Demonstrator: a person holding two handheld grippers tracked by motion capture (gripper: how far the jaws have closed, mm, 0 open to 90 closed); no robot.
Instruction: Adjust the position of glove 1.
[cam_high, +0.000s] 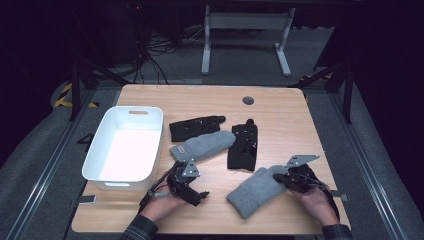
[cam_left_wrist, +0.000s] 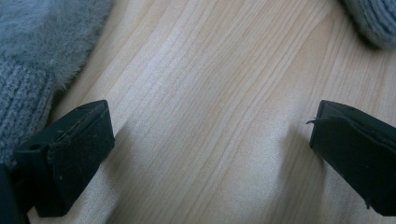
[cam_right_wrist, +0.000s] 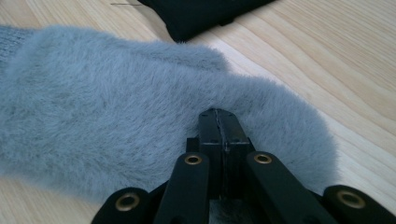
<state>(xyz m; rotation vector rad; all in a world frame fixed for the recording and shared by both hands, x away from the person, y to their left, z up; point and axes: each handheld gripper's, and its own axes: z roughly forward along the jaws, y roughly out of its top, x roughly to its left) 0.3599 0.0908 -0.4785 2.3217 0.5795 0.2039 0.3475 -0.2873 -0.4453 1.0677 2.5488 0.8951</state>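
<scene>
— Mitten (cam_high: 256, 191), the grey fuzzy one, near the front right of the worktop (cam_high: 280, 107): is that the one being held?

— Yes. The right hand-held gripper (cam_high: 286, 178) has its jaws pressed together on the mitten's edge; in the right gripper view the fur (cam_right_wrist: 140, 93) bulges around the closed tips. The rest of the mitten lies flat on the wood, cuff toward the person.

— What's the surface like, and the room?

— A pale wooden worktop with a rounded outline and a dark round cap (cam_high: 248, 100) near the far edge. Beyond it the room is dim: grey floor, a tangle of cables (cam_high: 150, 47), and the white legs of another table (cam_high: 245, 40).

— And the left hand-held gripper (cam_high: 192, 195)?

— Jaws spread wide, holding nothing, low over bare wood at the front left. In its own view there is only wood grain between the two black pads (cam_left_wrist: 79, 154).

— What else is lying around?

— A second grey mitten (cam_high: 202, 146) lies just beyond the left hand-held gripper, overlapping one black glove (cam_high: 195, 127). Another black glove (cam_high: 243, 145) lies between the two mittens. A white plastic tub (cam_high: 102, 165) sits at the left, well apart from the held mitten. Between the held mitten and the tub lie the left hand (cam_high: 162, 205) and its hand-held gripper.
</scene>
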